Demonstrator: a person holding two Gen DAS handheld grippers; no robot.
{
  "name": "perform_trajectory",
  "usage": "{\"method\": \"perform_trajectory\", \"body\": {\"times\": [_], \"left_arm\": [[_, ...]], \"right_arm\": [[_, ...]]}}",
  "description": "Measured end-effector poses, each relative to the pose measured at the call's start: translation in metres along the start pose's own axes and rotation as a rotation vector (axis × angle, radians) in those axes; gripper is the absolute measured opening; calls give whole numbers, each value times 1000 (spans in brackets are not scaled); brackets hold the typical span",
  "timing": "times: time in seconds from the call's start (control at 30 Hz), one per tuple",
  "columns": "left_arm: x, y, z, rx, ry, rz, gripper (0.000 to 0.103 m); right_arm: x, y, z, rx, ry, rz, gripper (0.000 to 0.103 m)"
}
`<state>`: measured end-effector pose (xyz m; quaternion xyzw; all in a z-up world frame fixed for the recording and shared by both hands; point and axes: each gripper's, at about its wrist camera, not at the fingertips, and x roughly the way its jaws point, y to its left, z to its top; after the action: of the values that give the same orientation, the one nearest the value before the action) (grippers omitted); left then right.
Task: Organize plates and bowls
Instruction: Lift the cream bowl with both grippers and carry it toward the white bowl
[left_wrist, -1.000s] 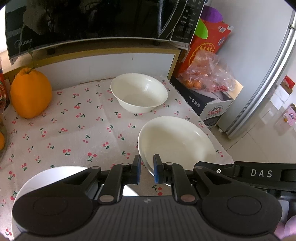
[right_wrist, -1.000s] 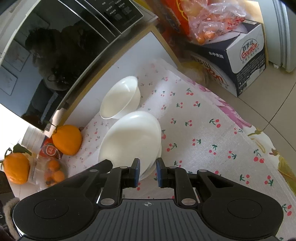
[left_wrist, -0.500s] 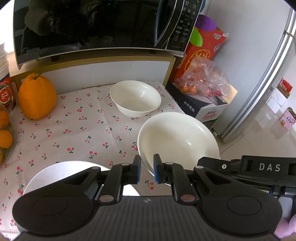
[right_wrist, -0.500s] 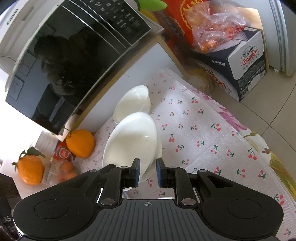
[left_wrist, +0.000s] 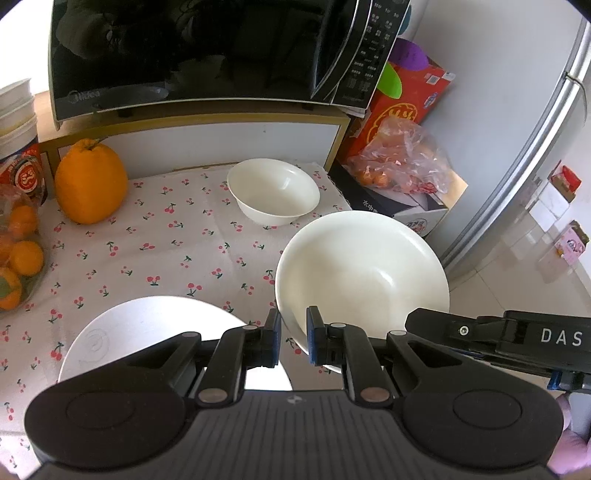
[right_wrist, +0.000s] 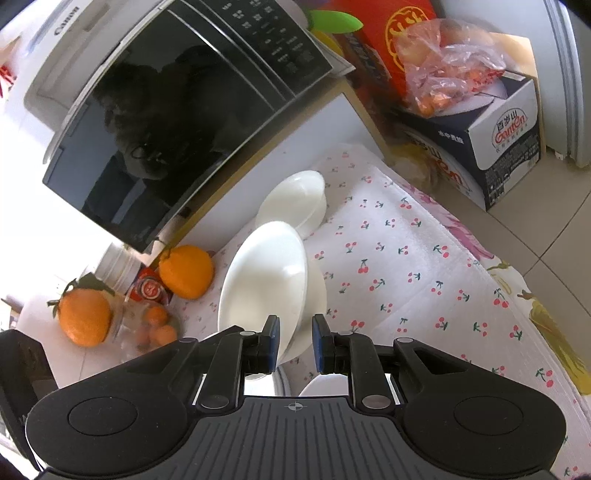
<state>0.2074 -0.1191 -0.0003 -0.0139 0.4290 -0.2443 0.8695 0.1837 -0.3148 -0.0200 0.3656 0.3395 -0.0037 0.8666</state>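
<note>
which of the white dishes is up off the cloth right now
The wide shallow bowl, clamped at its near rim by both grippers. The smaller deep bowl by the shelf and the flat plate rest on the cloth.

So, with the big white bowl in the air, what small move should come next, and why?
Probably carry the large bowl sideways toward the flat plate and begin lowering it there. The right gripper pinches its rim, the left gripper seems to as well, and the bowl hangs tilted above the cherry cloth.
</note>
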Motion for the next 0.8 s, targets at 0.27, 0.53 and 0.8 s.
{"method": "perform_trajectory", "body": {"times": [0.27,0.53,0.8], "left_arm": [[-13,0,-4,4,2,-4,12],[-27,0,-14,7,17,-21,12],[-35,3,-22,-14,43,-46,12]], "right_arm": [[-17,10,-8,-21,10,1,18],[-30,16,-18,-30,39,-6,19],[-39,19,-27,-29,65,-11,19]]}}
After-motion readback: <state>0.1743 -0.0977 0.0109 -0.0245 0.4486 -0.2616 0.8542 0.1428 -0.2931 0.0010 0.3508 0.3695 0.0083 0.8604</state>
